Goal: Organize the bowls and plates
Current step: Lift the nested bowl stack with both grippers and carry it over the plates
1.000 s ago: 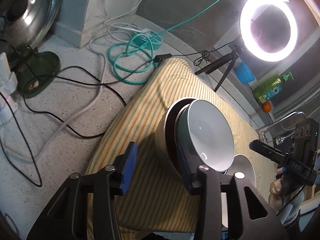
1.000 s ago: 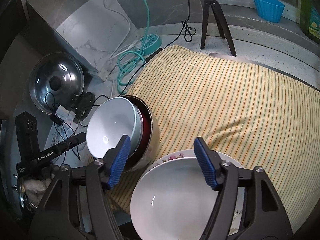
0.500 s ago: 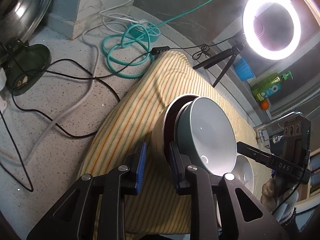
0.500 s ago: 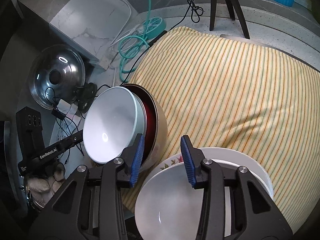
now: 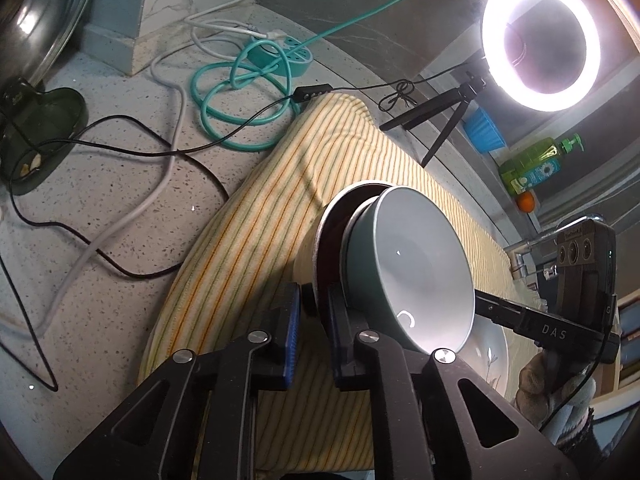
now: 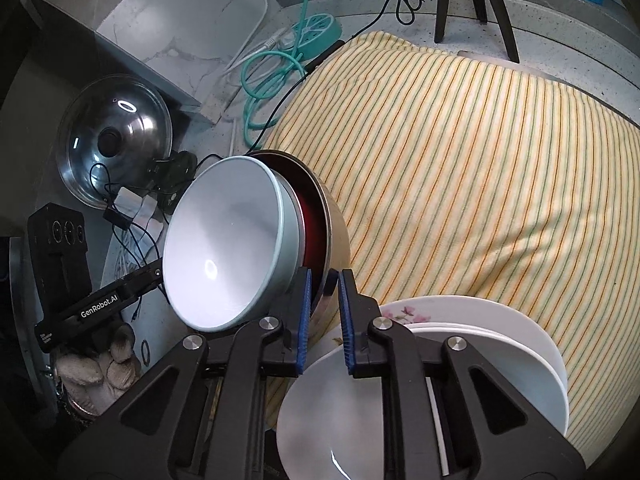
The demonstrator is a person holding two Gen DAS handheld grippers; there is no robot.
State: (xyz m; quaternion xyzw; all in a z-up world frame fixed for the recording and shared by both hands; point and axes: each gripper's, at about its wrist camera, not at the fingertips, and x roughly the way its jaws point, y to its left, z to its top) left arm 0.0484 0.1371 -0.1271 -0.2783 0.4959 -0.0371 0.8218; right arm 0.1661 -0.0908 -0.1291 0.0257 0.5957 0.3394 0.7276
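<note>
A teal-grey bowl [image 5: 416, 264] sits nested and tilted inside a steel bowl with a dark red inside [image 5: 332, 232], on the striped yellow cloth [image 5: 256, 216]. My left gripper [image 5: 314, 322] is shut on the near rim of the steel bowl. My right gripper [image 6: 322, 306] is shut on the opposite rim of the same steel bowl [image 6: 324, 216], beside the teal bowl [image 6: 224, 252]. A stack of white plates [image 6: 480, 320], one with pink flowers, lies under the right gripper with a white bowl [image 6: 360, 420] on top.
A teal power strip and coiled cable [image 5: 256, 76], black and white cords, a glass pot lid [image 6: 112, 140] and a ring light on a tripod [image 5: 540, 40] stand on the speckled counter. A blue cup [image 5: 484, 130] and green soap bottle [image 5: 536, 164] are far right.
Both grippers moved in toward the nested bowls and closed from wide open onto the steel bowl's rim, one on each side. The bowls now appear closer and more tilted.
</note>
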